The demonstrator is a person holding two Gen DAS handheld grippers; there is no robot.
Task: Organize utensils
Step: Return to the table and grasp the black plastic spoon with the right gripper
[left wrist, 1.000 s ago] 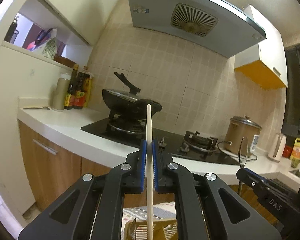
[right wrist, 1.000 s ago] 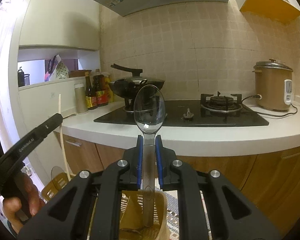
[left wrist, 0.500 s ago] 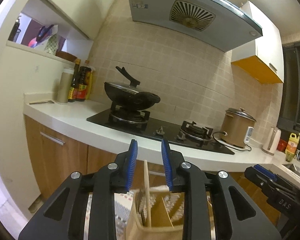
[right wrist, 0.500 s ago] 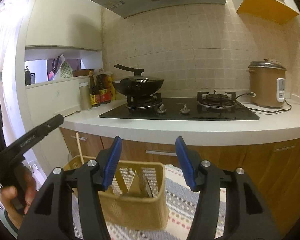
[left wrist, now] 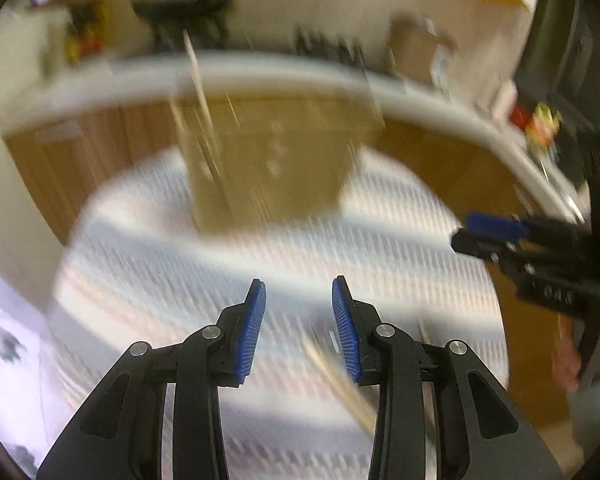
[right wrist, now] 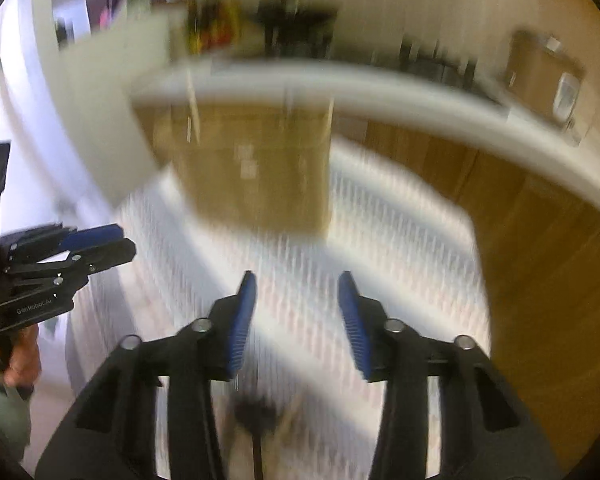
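Both views are heavily motion-blurred. A tan utensil basket point(left wrist: 268, 160) stands on a striped mat point(left wrist: 260, 272), with a chopstick point(left wrist: 198, 76) sticking up from its left side; it also shows in the right wrist view point(right wrist: 256, 168). My left gripper point(left wrist: 299, 328) is open and empty, above the mat short of the basket. A wooden utensil point(left wrist: 340, 384) lies blurred on the mat near its right finger. My right gripper point(right wrist: 296, 320) is open and empty; a dark utensil point(right wrist: 256, 420) lies blurred below it. Each gripper shows in the other's view point(left wrist: 496, 226) point(right wrist: 88, 236).
A white countertop point(right wrist: 380, 88) on wooden cabinets point(right wrist: 540, 240) curves behind the basket, with a wok, bottles and a rice cooker point(right wrist: 540, 64) blurred on it. A white wall stands on the left point(right wrist: 92, 120).
Both grippers have opened and let go: the chopstick and the spoon now stand in the basket. Both cameras have since swung sharply down toward the mat, and the grippers are well back from the basket.
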